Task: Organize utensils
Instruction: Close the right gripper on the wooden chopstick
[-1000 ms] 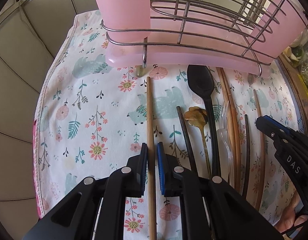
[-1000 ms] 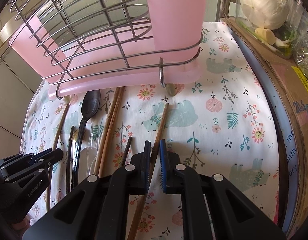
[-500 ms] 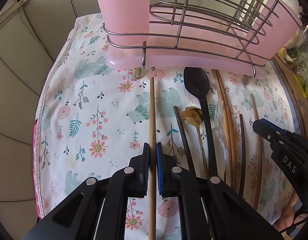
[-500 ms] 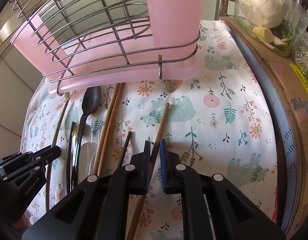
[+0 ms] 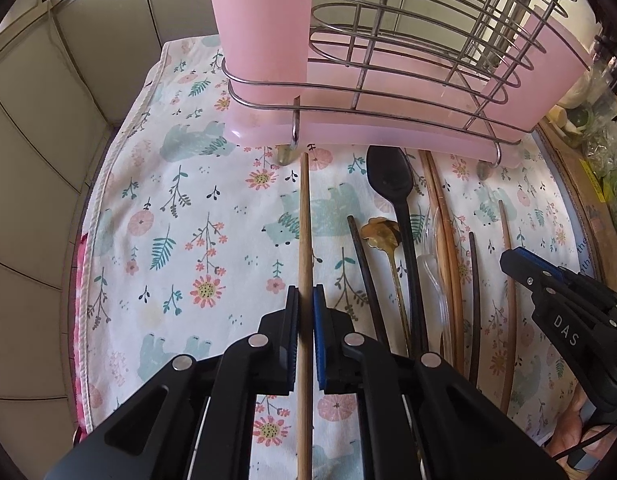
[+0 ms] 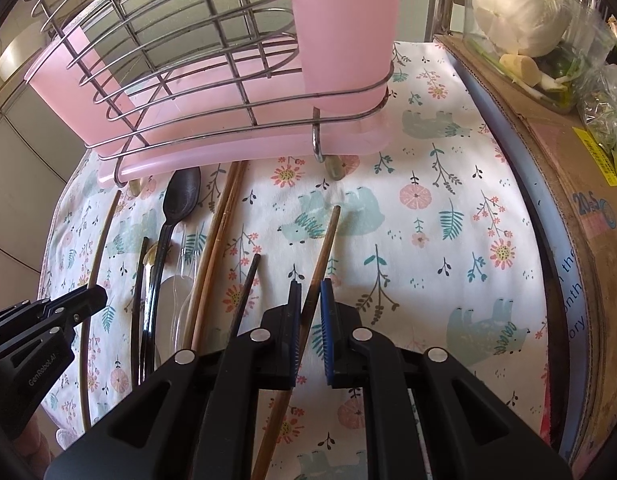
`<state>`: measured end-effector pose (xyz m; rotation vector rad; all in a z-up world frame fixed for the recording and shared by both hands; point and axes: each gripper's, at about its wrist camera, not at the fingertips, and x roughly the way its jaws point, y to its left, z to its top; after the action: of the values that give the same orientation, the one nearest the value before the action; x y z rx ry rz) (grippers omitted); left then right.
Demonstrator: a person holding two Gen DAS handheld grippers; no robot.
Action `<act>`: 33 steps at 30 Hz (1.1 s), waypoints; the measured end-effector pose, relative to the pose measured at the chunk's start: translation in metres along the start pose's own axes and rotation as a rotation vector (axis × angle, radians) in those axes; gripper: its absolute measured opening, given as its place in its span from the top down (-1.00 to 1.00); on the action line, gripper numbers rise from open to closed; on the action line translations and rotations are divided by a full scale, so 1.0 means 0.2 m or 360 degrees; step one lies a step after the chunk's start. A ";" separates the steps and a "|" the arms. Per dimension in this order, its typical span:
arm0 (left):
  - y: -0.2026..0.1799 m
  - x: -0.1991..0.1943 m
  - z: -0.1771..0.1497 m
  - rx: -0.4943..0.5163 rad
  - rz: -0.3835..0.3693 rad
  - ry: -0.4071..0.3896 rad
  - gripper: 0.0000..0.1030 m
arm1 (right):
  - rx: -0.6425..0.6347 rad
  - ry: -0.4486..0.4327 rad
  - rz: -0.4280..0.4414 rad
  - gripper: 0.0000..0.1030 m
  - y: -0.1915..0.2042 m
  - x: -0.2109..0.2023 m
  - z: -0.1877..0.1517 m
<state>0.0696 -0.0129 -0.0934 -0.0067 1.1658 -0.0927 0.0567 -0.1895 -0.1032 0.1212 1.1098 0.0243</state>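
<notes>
My left gripper [image 5: 304, 296] is shut on a light wooden chopstick [image 5: 303, 220] that points at the wire utensil rack [image 5: 408, 64] with its pink tray. My right gripper [image 6: 309, 292] is shut on a darker wooden chopstick [image 6: 327, 240]; it also shows in the left wrist view [image 5: 548, 280]. Between them on the floral cloth [image 5: 180, 208] lie a black spoon [image 5: 392, 184], a gold spoon [image 5: 382, 234], a clear plastic utensil [image 5: 432, 264], a pair of wooden chopsticks [image 5: 442, 216], dark chopsticks [image 5: 362, 248] and a thin wooden chopstick [image 5: 508, 280].
A pink cup [image 5: 260, 20] stands in the rack's left end. A cardboard box [image 6: 568, 168] with bagged vegetables [image 6: 520, 4] borders the cloth on the right. Tiled wall [image 5: 40, 120] lies left. The left gripper also shows in the right wrist view [image 6: 84, 300].
Both grippers have closed their jaws onto their chopsticks. The left gripper has edged toward the rack with its chopstick; the right one has barely moved.
</notes>
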 end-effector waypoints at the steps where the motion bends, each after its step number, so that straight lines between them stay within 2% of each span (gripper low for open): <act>1: 0.00 0.00 -0.01 -0.0001 -0.0001 -0.0004 0.88 | 0.0000 0.0000 0.0000 0.81 0.00 0.00 0.00; 33: 0.02 -0.12 -0.06 -0.0067 -0.0038 -0.0090 0.88 | -0.0006 0.0036 -0.0009 0.80 0.01 -0.02 -0.06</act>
<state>0.0498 -0.0060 -0.0763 -0.0599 1.1109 -0.0884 0.0440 -0.1876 -0.1053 0.1147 1.1326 0.0225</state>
